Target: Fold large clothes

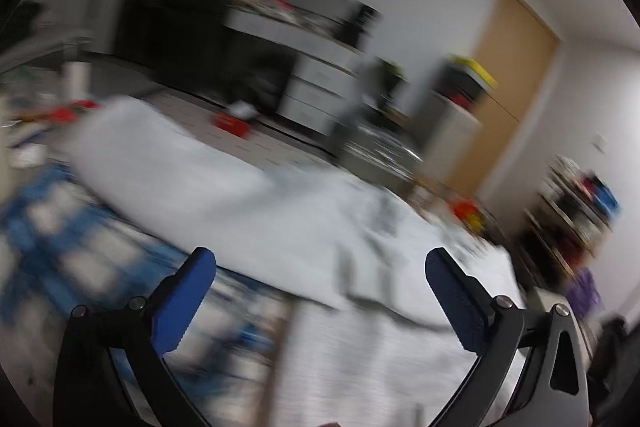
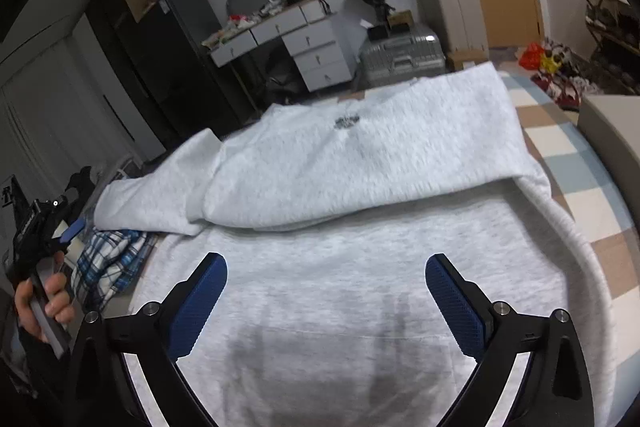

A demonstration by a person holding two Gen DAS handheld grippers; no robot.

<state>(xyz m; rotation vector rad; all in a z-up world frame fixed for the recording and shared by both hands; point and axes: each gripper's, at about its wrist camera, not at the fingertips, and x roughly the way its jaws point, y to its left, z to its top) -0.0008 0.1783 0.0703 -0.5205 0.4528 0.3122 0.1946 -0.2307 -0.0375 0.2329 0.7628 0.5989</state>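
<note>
- My right gripper [image 2: 326, 301] hangs with its blue pads spread wide and nothing between them, above the near part of the grey sweatshirt [image 2: 360, 163].
- The sweatshirt lies across the checked bed cover [image 2: 560, 143], its top part folded over the body. One sleeve [image 2: 152, 195] runs toward the bed's left edge, ending beside a blue plaid garment [image 2: 108, 259].
- A small dark print [image 2: 346, 123] sits on the folded part; I cannot read it.
- Only the right wrist view shows my left hand [image 2: 48, 303] gripping the left gripper's handle at the left edge.
- My left gripper [image 1: 320, 297] is likewise spread and empty. Its view is heavily blurred; the sweatshirt [image 1: 224, 187] shows as a pale mass.
- Both views show the white drawer desk [image 2: 296, 39] and wooden door [image 1: 516, 75].
</note>
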